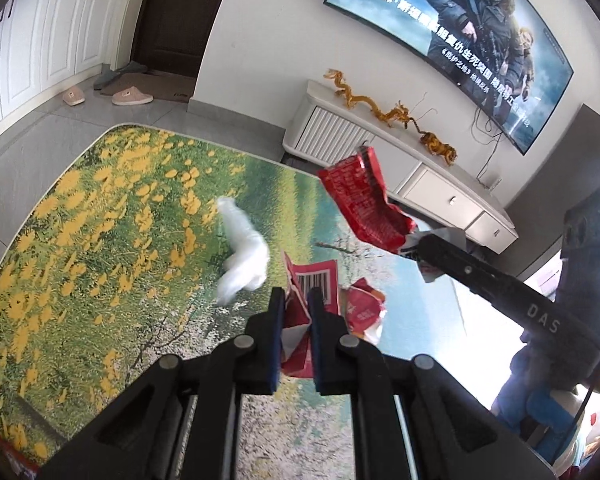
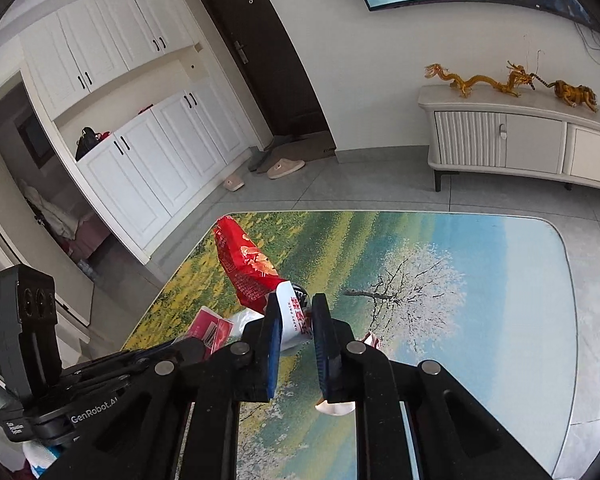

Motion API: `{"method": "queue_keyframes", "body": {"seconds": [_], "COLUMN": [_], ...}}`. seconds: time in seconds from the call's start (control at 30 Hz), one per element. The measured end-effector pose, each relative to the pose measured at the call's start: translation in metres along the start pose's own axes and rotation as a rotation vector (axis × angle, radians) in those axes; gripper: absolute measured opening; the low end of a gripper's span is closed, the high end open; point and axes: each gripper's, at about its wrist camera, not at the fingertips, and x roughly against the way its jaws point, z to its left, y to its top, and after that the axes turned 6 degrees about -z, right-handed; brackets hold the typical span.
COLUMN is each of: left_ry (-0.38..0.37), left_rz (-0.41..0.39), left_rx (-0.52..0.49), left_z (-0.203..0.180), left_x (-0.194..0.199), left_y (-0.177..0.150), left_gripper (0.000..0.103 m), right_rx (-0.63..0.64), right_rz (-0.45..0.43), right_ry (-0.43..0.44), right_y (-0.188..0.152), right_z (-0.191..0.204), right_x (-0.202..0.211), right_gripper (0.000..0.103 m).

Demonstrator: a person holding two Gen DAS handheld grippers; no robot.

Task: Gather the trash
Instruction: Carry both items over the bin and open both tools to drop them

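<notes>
My left gripper is shut on a torn red wrapper with a barcode, held above the flower rug. My right gripper is shut on a red and white snack bag, held up in the air; the same bag shows in the left wrist view, pinched by the right gripper's fingers. A crumpled white plastic bag lies on the rug left of the left gripper. A crumpled red wrapper lies just right of it. In the right wrist view the barcode wrapper sits at the left gripper's tip.
A landscape-print rug covers the grey tile floor. A white TV cabinet with golden dragon figures stands along the wall under a large TV. Slippers lie by the dark door. White cupboards line the left wall.
</notes>
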Motion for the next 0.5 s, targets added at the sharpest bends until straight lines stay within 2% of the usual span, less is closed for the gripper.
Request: {"method": "queue_keyframes", "body": {"seconds": [0.33,0.5], "left_ry": [-0.069,-0.13], "left_rz": [-0.073,-0.078], "left_rx": [-0.055,-0.093], "left_z": [-0.043,-0.075], "left_x": [0.057,0.074], "left_y": [0.001,-0.004], "left_gripper": [0.01,0.01], "right_rx": [-0.071,-0.126], "right_rz": [-0.148,-0.205], "right_ry": [-0.04,-0.115], "right_y": [-0.01,-0.026], "right_z": [-0.001,-0.019], "right_x": [0.103,0.154], "right_gripper": [0.014,0.014]}}
